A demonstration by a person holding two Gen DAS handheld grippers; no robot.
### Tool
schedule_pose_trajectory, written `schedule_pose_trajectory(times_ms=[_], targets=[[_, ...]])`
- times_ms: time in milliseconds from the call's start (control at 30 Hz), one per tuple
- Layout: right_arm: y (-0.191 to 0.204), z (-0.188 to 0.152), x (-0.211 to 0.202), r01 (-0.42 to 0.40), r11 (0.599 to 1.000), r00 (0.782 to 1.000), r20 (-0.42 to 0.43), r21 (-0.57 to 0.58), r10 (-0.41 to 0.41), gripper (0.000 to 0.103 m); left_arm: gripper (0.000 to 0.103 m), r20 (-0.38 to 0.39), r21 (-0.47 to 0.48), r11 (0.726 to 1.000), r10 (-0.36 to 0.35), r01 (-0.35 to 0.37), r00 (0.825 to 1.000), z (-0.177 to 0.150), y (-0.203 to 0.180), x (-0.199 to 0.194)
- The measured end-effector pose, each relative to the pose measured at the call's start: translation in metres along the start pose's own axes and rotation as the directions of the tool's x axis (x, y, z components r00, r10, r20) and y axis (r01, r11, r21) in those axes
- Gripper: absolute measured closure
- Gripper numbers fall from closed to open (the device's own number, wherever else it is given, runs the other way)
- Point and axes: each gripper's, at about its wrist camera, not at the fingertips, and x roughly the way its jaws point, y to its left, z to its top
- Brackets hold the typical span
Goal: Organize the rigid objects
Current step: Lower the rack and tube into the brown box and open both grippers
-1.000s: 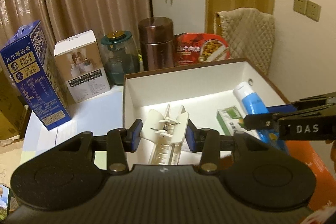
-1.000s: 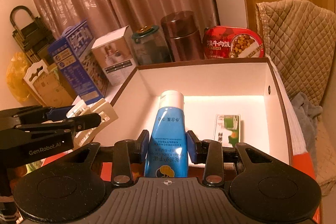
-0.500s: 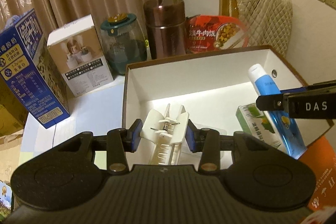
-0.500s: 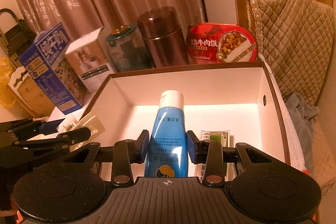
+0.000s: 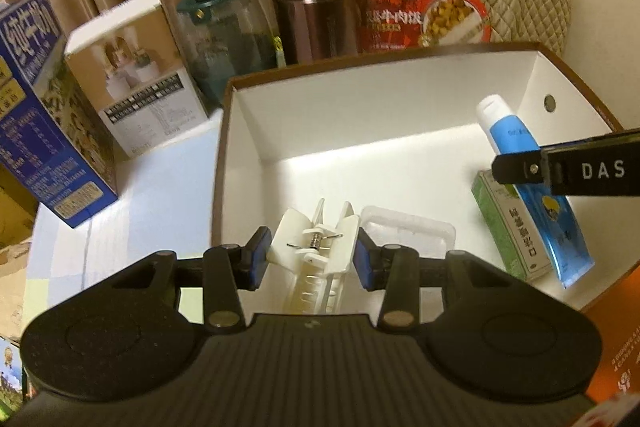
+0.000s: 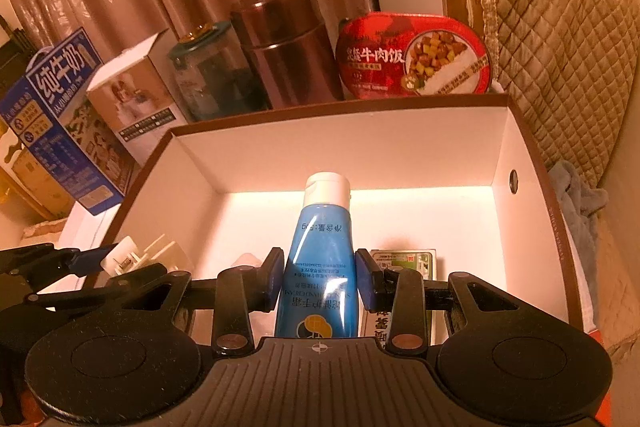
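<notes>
Left gripper (image 5: pixel 311 258) jaws pinching white plastic spring clip (image 5: pixel 316 251) over brown-rimmed white cardboard box (image 5: pixel 360 115), right gripper (image 6: pixel 320 279) jaws clamped on blue hand-cream tube (image 6: pixel 322 259) inside box, green carton (image 5: pixel 510 227) beside tube.

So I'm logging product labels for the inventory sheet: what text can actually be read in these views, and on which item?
"DAS": side of the right tongs, shut on the blue hand-cream tube.
"纯牛奶": tall blue milk carton.
"牛肉饭": red oval meal tub.
"净含量", "HAND CREAM", "护手霜", seen upside down: same tube.
Small green box: print blurred.
White photo-printed carton: print too small.
Left tongs, shut on the white plastic clip: no text.
</notes>
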Motion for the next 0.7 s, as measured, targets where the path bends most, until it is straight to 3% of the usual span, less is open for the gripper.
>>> schedule_pose_trajectory(times_ms=[300,400,700], targets=[[-0.003,0.001,0.008,0.001,1.0,1.0,-0.024,0.022,-0.001,0.067,0.061,0.005,0.009,1.0,0.002,-0.002,1.0,0.003,0.0,-0.002],[-0.003,0.002,0.003,-0.008,0.999,1.0,0.005,0.033,0.008,0.067,0.06,0.006,0.004,1.0,0.0,0.0,1.0,0.003,0.001,-0.006],[-0.004,-0.006,-0.016,-0.033,0.999,0.999,-0.015,0.032,0.033,0.067,0.055,0.009,-0.023,1.0,-0.011,0.011,1.0,0.0,0.006,-0.026]])
